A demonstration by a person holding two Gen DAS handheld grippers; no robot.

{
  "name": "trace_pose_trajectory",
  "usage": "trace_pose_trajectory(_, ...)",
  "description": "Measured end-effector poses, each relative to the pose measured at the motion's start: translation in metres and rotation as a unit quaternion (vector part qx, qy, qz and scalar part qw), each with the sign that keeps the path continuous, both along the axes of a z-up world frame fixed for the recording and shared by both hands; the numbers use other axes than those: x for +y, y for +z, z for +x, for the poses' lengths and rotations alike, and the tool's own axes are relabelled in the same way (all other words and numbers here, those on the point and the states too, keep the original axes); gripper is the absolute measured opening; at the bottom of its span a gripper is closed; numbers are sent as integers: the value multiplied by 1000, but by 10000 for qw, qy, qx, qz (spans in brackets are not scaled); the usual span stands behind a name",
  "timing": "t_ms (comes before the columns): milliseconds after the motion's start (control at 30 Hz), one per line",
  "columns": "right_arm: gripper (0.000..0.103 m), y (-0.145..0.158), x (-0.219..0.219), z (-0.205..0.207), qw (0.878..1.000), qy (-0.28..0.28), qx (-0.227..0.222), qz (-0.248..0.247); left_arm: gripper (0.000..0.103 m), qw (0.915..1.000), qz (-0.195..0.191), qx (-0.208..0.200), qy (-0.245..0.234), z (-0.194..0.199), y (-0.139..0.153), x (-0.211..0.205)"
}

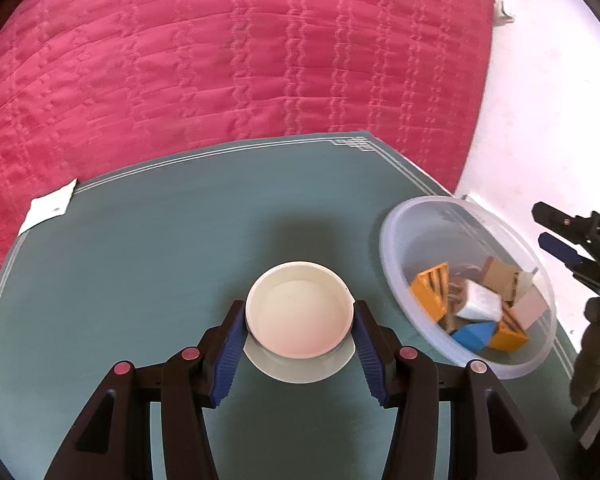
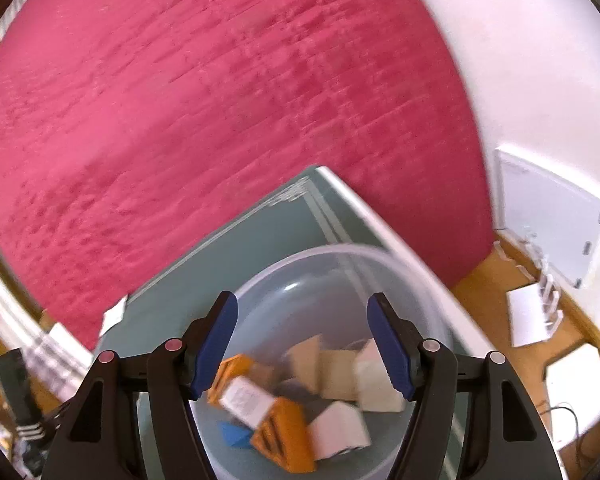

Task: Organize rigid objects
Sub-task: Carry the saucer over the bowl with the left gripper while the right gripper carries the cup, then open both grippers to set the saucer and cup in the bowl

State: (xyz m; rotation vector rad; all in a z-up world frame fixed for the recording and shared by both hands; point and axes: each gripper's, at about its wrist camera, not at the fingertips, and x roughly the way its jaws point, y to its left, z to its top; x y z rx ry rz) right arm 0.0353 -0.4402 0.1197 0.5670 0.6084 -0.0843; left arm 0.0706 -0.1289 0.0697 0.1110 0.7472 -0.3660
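Left gripper [image 1: 299,346] first: its blue ribbed jaws are part-way apart and clamped on a round cream-white plastic tub [image 1: 299,316], one pad pressed to each side of the rim. The tub looks empty inside, and under it sits a pale flat disc [image 1: 296,372]; whether the tub rests on it or hangs just above, I can't tell. All of this is over the grey-green desk [image 1: 140,260] with its thin white border lines.

Over to the right gripper [image 2: 302,350]: jaws standing wide apart, nothing between the pads, poised above the clear round plastic bowl [image 2: 324,276] at the desk's right corner. Nothing is touching those pads. Down in the bowl lies a jumble of small blocks: orange slatted pieces [image 2: 286,428], a blue wedge [image 2: 232,434], beige cubes [image 2: 340,372] and a white box with print on it [image 2: 246,398].

The right view is smeared with blur, so block edges run together and I can't count them. The bowl's near rim is cut off by the frame's bottom edge and the gripper body. From the left view, the right gripper shows only as a dark edge-on shape at the far right, partly out of frame. Behind the desk spreads a crimson quilted bedspread [image 1: 220,60]; a small white card [image 1: 50,206] sits at the desk's far left edge.
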Motion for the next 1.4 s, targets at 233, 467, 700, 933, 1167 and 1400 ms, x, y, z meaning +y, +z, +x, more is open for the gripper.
trace_pose_trajectory(233, 69, 7, -1, -9, 9947, -722, -12, -731, 55, 9994, 10, -38, -356, 1, 5, -39)
trace_pose_trajectory(467, 69, 10, 3, -15, 9888, -1036, -38, -1077, 55, 9975, 24, -6, -702, 9, 2, -83)
trace_pose_trajectory(700, 73, 6, -18, -22, 9859, -1450, 76, -836, 55, 9954, 26, -47, -951, 21, 3, -113)
trace_pose_trajectory(933, 73, 7, -19, -23, 9852, -1500, 88, -827, 73, 9946, -107, -14, -1030, 32, 1, -134)
trace_pose_trajectory(1167, 79, 7, -19, -20, 9846, -1531, 130, -834, 83, 9957, -93, -73, -923, 32, 0, -127)
trace_pose_trajectory(1400, 95, 6, -17, -17, 9839, -1527, 129, -915, 93, 9974, 204, -309, -626, 25, -1, -115)
